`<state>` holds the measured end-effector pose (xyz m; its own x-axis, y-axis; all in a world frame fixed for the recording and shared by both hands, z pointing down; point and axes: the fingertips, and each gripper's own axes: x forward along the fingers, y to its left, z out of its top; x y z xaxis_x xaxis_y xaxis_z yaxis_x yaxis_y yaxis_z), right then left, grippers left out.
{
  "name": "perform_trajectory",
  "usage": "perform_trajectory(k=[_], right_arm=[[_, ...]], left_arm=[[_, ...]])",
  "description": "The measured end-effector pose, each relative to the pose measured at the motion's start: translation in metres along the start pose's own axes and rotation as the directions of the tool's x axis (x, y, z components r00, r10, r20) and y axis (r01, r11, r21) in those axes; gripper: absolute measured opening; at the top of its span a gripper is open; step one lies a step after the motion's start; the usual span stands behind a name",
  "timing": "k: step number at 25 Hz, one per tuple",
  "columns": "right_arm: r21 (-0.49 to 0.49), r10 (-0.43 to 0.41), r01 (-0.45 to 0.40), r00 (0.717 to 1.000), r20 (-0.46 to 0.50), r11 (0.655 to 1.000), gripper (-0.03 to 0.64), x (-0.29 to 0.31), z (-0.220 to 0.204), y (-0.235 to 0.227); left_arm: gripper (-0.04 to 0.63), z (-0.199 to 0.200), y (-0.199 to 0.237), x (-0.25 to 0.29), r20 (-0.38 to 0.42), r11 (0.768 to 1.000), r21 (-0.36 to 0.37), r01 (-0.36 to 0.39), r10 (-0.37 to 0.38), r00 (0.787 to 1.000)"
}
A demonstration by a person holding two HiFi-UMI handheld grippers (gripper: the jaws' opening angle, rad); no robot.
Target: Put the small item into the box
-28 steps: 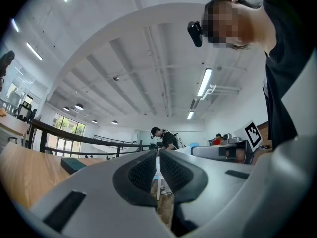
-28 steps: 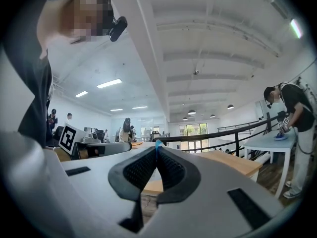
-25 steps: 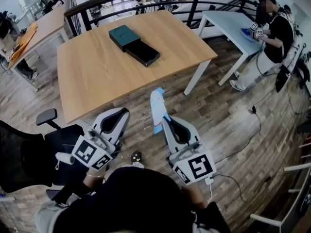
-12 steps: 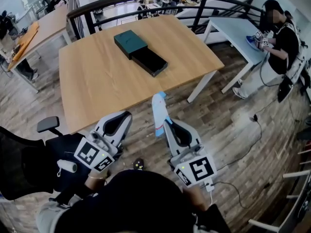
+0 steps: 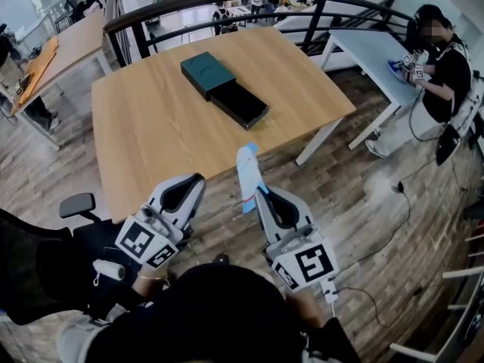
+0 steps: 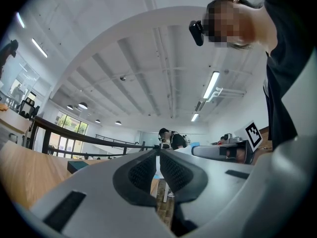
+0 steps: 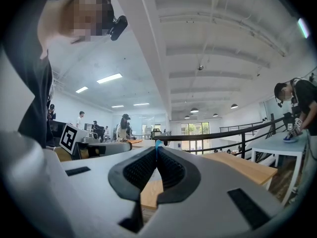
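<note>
Evidently the right gripper [image 5: 259,193] was clenched on the small item [image 5: 246,174], a flat white piece with blue at its edges that stuck up and forward out of the jaws. In the right gripper view only a thin blue sliver showed at the jaw tips, so it was pinched edge-on by its lower end. That probably left most of its length free to enter the box first. The left gripper [image 5: 198,180] was clenched on nothing, its pads pressed together in its own view, and it hung low beside the right one, seemingly idle. The box [image 5: 225,88] lay on the wooden table [image 5: 144,134], well apart from both grippers, with its black tray open upward against the teal part. Whether the tray slid out of the teal part or merely lay touching it could not be told. Both grippers hung over the floor, short of the table's near edge, so the item was judged to be in transit and not yet delivered. The next move called for a reach over the table and a lowering into the tray, where the long piece might catch the rim or pivot in the pinch.
</note>
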<state>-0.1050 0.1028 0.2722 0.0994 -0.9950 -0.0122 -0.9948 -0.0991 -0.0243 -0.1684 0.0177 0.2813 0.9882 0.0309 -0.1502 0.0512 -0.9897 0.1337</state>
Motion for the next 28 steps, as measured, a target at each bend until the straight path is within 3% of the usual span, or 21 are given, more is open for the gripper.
perform_trajectory(k=[13,22,28], right_arm=[[0.004,0.013,-0.013,0.999,-0.051,1.000,0.025,0.021,-0.022,-0.022],[0.014,0.090,-0.090,0.996,-0.028,0.996,0.025,0.061,-0.020,-0.071],[0.028,0.114,-0.113,0.993,-0.026,0.993,0.025,0.091,-0.023,-0.117]], left_arm=[[0.032,-0.018,0.027,0.014,-0.019,1.000,-0.019,-0.018,0.017,1.000],[0.032,-0.020,0.063,0.050,-0.009,0.992,0.011,-0.125,0.125,0.992],[0.032,-0.024,0.085,0.096,-0.012,0.990,0.021,-0.140,0.140,0.990]])
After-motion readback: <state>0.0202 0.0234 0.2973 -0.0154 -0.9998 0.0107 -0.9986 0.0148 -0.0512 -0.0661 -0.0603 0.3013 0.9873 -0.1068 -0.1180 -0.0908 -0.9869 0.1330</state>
